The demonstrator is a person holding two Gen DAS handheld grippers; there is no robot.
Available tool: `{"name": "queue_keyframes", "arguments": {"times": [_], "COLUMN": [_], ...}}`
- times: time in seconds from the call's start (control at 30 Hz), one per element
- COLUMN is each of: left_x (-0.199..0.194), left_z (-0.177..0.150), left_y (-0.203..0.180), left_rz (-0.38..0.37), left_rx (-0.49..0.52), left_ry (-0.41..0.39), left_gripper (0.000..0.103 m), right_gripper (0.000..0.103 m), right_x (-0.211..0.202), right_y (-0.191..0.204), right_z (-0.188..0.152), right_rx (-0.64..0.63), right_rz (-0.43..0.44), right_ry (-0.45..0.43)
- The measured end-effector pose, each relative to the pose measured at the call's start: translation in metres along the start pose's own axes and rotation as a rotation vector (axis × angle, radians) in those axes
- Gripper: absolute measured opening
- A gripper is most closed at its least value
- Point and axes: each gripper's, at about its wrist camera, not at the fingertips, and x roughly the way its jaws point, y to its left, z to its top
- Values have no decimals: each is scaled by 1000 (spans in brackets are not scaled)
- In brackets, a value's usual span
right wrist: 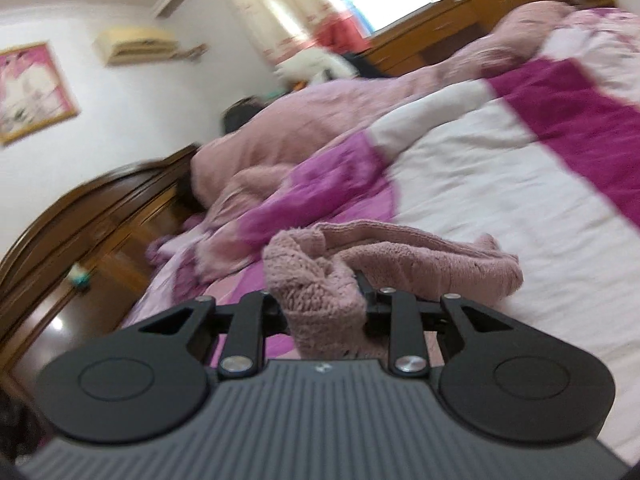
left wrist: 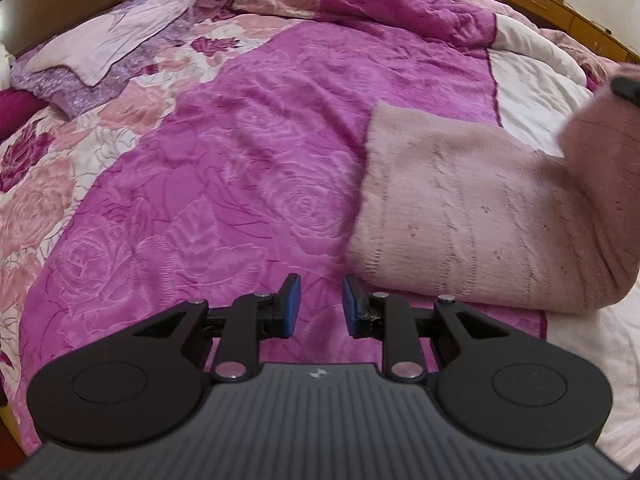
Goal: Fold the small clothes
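Observation:
A pink knitted garment [left wrist: 460, 216] lies on the bed to the right of my left gripper [left wrist: 320, 304]. Its blue pads [left wrist: 294, 300] stand apart with only bedspread between them. The garment's right end [left wrist: 600, 152] is lifted off the bed toward a black part at the frame's edge. In the right wrist view my right gripper [right wrist: 324, 304] is shut on a bunched fold of the same pink knit [right wrist: 316, 280], which hides both fingertips. The remainder of the garment [right wrist: 440, 260] trails from there down to the white sheet.
A magenta rose-patterned bedspread [left wrist: 240, 160] covers the bed, with pillows [left wrist: 100, 52] at the far left. A white sheet [right wrist: 500, 180] and a heaped pink duvet [right wrist: 320, 120] lie beyond the garment. Dark wooden furniture [right wrist: 80, 220] borders the bed.

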Motion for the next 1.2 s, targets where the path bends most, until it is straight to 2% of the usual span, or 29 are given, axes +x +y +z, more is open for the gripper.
{"name": "queue_keyframes", "arguments": {"times": [0.2,0.37,0.47,0.7,0.87,0.97,1.03,1.2], "left_x": [3,7,8,8,7,3,0,-7], "left_z": [-3,-7,-8,-4,0,9,17,41], "left_y": [23,41,51,62,63,61,59,47], "left_rz": [21,35,38,41,43,43,24,-59], "left_rx": [-43,-77,-95,-125,-109,-79,-69,-54], "left_ry": [7,15,13,0,-4,-28,-40,-83], "left_gripper": [29,29,29,29,29,29,29,29], "right_gripper": [28,28,28,28,29,34,43,46], "right_x": [29,51,52,48,58,52,45,21], "right_y": [50,53,54,71,79,78,78,69], "right_z": [-57,-102,-107,-93,-120,-128,-124,-111], "right_rx": [-164,-249,-282,-285,-353,-370,-344,-302], "right_rz": [69,47,50,82,82,81,100,179], "right_ry": [123,246,243,198,258,239,250,282]}}
